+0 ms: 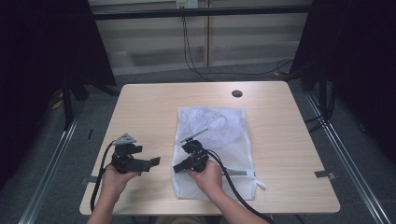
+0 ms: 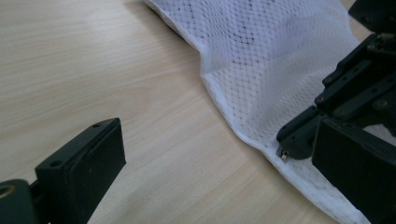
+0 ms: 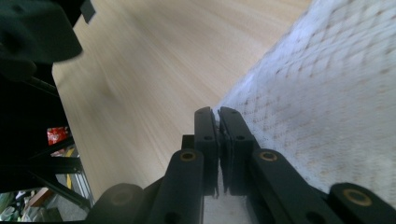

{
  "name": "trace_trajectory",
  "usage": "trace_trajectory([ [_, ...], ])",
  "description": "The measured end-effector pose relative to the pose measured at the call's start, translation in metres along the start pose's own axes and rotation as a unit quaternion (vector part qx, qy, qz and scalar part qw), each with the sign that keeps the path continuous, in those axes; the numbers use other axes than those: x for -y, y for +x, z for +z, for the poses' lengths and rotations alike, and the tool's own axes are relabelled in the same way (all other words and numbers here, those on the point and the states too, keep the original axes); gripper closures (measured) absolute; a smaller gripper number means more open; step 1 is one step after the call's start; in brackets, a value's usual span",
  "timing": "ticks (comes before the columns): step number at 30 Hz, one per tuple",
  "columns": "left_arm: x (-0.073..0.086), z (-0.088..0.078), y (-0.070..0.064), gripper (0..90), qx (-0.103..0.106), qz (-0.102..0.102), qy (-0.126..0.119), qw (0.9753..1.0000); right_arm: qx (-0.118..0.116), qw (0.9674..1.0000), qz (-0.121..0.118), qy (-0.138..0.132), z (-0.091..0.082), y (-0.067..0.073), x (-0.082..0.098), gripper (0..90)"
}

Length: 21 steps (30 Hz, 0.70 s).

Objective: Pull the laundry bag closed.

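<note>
From above the near edge we look forward and down over the whole table (image 1: pixel 149 100). In the left gripper view we skim low and close across the wood toward the mesh bag (image 2: pixel 261 56). The right gripper view is closer still; both share the bag's edge.

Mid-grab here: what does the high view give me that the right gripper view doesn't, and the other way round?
High view: the whole mesh bag with its zipper along the near edge, and the left tool open beside the bag. Right gripper view: the right tool close up, jaws shut, apparently on the bag's hem. Both: the right tool at the bag's left edge, on the light wood table.
</note>
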<state>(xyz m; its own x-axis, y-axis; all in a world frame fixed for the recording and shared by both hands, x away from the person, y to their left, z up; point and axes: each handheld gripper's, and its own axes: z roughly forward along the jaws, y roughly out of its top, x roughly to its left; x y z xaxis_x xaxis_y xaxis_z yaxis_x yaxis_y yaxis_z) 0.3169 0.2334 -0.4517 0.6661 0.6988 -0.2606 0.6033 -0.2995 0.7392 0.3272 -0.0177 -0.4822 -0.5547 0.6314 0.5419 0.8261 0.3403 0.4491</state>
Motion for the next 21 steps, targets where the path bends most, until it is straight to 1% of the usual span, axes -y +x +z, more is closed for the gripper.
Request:
trace_trajectory([
  [2,0.000,0.001,-0.001,2.5,0.008,-0.003,0.002,1.0000,-0.009,0.9999,0.007,-0.004,-0.005,-0.001,0.000,86.5],
  [3,0.000,0.001,-0.001,2.7,0.014,-0.004,0.003,0.9999,-0.006,0.9999,0.007,-0.007,-0.008,-0.002,0.000,86.5],
  [4,0.000,0.002,-0.002,2.8,0.015,-0.004,0.005,0.9999,-0.007,0.9999,0.002,-0.011,-0.010,-0.002,0.000,86.6],
  [5,0.000,0.003,-0.003,2.7,0.021,-0.004,0.006,0.9997,-0.008,0.9999,0.004,-0.012,-0.012,-0.002,0.000,86.7],
  [6,0.000,0.003,-0.004,3.0,0.027,-0.004,0.008,0.9996,-0.010,0.9997,0.002,-0.024,-0.017,-0.003,0.001,86.7],
  [8,-0.001,0.005,-0.006,3.0,0.036,-0.005,0.010,0.9993,-0.012,0.9996,0.002,-0.027,-0.019,-0.004,0.001,86.7],
  [11,-0.001,0.007,-0.008,3.0,0.056,-0.013,0.010,0.9983,-0.014,0.9994,0.008,-0.032,-0.024,-0.004,0.001,86.8],
  [13,-0.001,0.008,-0.009,3.0,0.067,-0.016,0.010,0.9976,-0.016,0.9992,0.000,-0.037,-0.026,-0.004,0.002,86.8],
  [15,-0.001,0.009,-0.010,3.3,0.078,-0.021,0.015,0.9966,-0.016,0.9991,0.005,-0.038,-0.029,-0.005,0.002,86.8],
  [16,-0.001,0.010,-0.011,3.5,0.082,-0.022,0.019,0.9962,-0.020,0.9989,0.004,-0.042,-0.029,-0.005,0.002,86.8],
  [19,-0.001,0.013,-0.013,4.3,0.094,-0.025,0.026,0.9949,-0.018,0.9988,0.000,-0.045,-0.032,-0.006,0.002,86.9],
  [20,-0.001,0.014,-0.014,4.5,0.096,-0.027,0.026,0.9947,-0.018,0.9988,0.000,-0.046,-0.033,-0.006,0.003,86.9],
  [21,-0.001,0.014,-0.014,5.2,0.103,-0.027,0.028,0.9940,-0.018,0.9988,0.000,-0.046,-0.033,-0.006,0.003,86.9],
])
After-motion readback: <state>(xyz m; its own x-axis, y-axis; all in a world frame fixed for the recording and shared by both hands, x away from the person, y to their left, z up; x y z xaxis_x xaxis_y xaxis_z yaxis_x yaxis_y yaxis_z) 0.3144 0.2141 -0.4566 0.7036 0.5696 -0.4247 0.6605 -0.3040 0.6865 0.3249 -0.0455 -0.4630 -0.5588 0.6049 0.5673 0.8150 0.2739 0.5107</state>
